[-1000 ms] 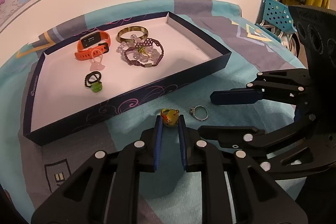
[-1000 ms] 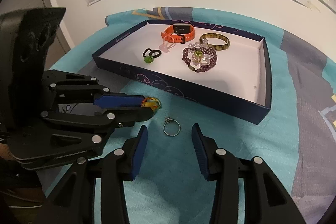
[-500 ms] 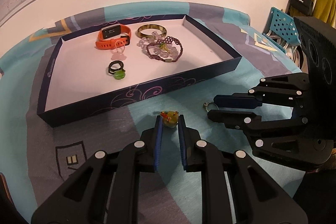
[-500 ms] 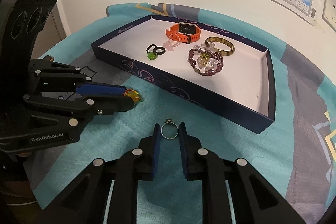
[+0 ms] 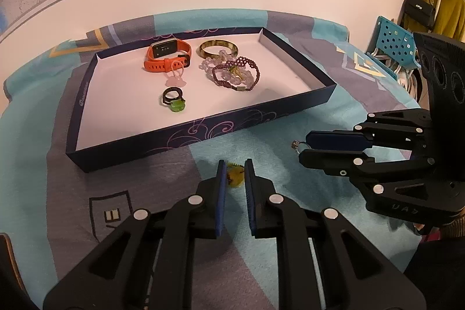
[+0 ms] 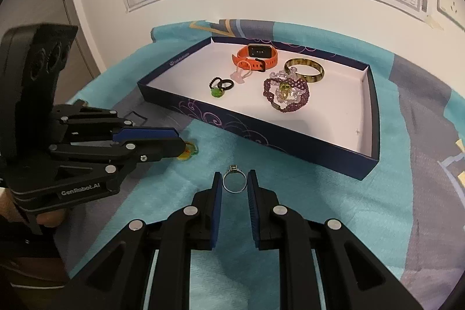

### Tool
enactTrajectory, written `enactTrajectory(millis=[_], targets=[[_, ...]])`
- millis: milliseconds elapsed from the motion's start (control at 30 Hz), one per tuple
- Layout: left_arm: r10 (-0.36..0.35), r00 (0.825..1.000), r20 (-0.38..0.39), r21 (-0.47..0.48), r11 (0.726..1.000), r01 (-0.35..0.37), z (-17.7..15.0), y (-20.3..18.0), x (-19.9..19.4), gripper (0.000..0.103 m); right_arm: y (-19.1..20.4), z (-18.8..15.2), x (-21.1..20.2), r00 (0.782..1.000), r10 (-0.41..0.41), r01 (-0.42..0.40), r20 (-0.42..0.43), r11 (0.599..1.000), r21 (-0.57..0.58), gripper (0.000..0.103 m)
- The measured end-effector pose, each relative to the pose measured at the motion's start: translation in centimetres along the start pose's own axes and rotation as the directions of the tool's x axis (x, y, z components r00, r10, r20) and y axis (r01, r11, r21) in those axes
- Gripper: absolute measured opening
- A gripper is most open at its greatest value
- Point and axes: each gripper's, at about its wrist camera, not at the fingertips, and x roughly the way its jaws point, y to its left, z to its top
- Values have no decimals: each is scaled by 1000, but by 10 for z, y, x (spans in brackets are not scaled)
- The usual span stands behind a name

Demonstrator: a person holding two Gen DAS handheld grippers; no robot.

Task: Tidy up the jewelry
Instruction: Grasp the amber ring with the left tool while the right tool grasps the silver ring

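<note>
On the teal cloth, in front of the tray: two rings, each between a pair of fingers.
Right gripper (image 6: 234,182): its jaws have just been closing, from well apart to clamped on the silver ring (image 6: 234,182) (a second ago it lay loose between them).
Left gripper (image 5: 234,175): pinched on the yellow ring (image 5: 236,175), as before, just off the cloth.
Navy tray (image 5: 203,132): holds the orange watch (image 5: 167,55), bangle (image 5: 218,49), beaded bracelets (image 5: 235,73) and green ring (image 5: 174,100).
Meaning: both loose rings look secured; carrying them into the tray seems next.
</note>
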Motion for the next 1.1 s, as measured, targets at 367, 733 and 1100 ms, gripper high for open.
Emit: enactTrajectory(millis=[367,733,1100], targets=[[6,1000,-19,11,1000,-6,-5,2,3,33,-1,0,-3,1000,5,-6,14,1000,16,16],[-2,998,-65,40,999,4,-3,-5,16,17,-3,-1,-2,1000,15,-15,12,1000,22,16],[4,999,-40,22,1000,-3,-3,-4,8,17,-4,2,-4,1000,16,-16,26,1000,19,16]])
